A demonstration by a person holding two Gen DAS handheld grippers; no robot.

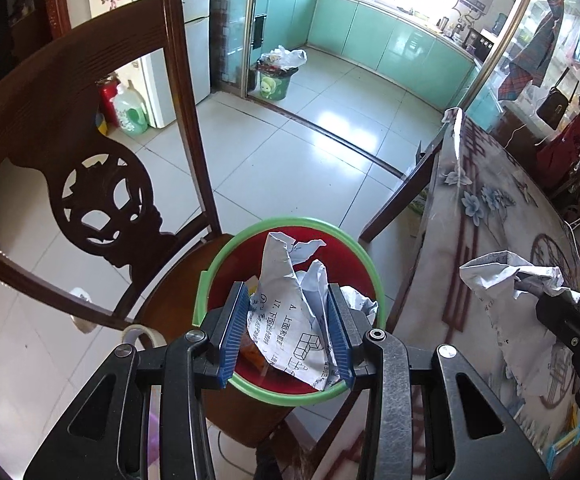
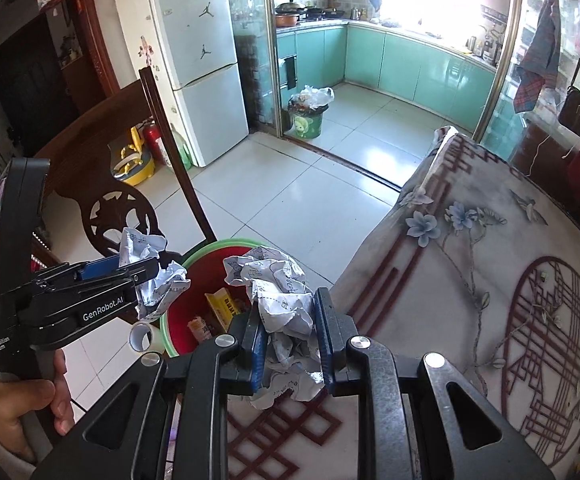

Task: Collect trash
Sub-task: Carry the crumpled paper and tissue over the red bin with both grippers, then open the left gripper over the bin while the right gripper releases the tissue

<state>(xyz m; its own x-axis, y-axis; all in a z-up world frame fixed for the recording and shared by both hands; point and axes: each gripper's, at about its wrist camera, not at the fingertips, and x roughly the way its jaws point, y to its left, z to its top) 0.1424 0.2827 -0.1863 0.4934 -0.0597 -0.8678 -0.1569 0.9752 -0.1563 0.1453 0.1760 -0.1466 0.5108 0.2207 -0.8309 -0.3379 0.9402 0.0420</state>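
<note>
A red bin with a green rim (image 1: pixel 290 222) stands on a wooden chair seat; the right wrist view shows yellow wrappers inside this bin (image 2: pixel 184 322). My left gripper (image 1: pixel 286 292) hangs right over it, shut on a crumpled printed paper (image 1: pixel 278 256). The same left gripper (image 2: pixel 158 264) appears at the left of the right wrist view, held by a hand. My right gripper (image 2: pixel 289 300) is shut on a second crumpled paper ball (image 2: pixel 278 276), over the table edge just right of the bin. From the left wrist view, the right gripper (image 1: pixel 530 280) and its paper (image 1: pixel 498 280) are at the right.
The carved wooden chair back (image 1: pixel 90 184) rises left of the bin. A tape roll (image 1: pixel 138 334) lies on the seat beside it. A table with a floral cloth (image 1: pixel 510 208) fills the right. A full green bin (image 1: pixel 276 80) stands in the kitchen doorway, with tiled floor between.
</note>
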